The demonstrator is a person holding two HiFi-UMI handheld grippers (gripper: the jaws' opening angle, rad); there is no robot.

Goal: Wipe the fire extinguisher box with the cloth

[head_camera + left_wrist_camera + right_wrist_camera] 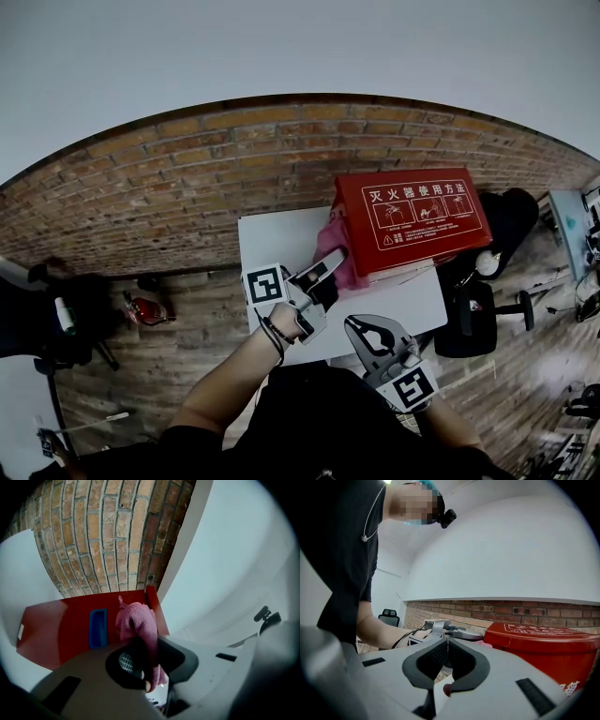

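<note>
The red fire extinguisher box (412,220) stands on a white table (281,234), its lid printed with white instructions. In the left gripper view its red side (61,630) carries a blue recessed handle (97,627). My left gripper (330,270) is shut on a pink cloth (138,625), which is bunched against the box's left side; the same cloth (336,246) shows between gripper and box in the head view. My right gripper (367,330) hovers over the table's near edge, shut and empty, pointing toward the box (543,641).
A brick wall (206,159) runs behind the table and brick flooring surrounds it. A black office chair (487,314) stands to the right of the table. Dark equipment (66,314) sits on the floor at the left.
</note>
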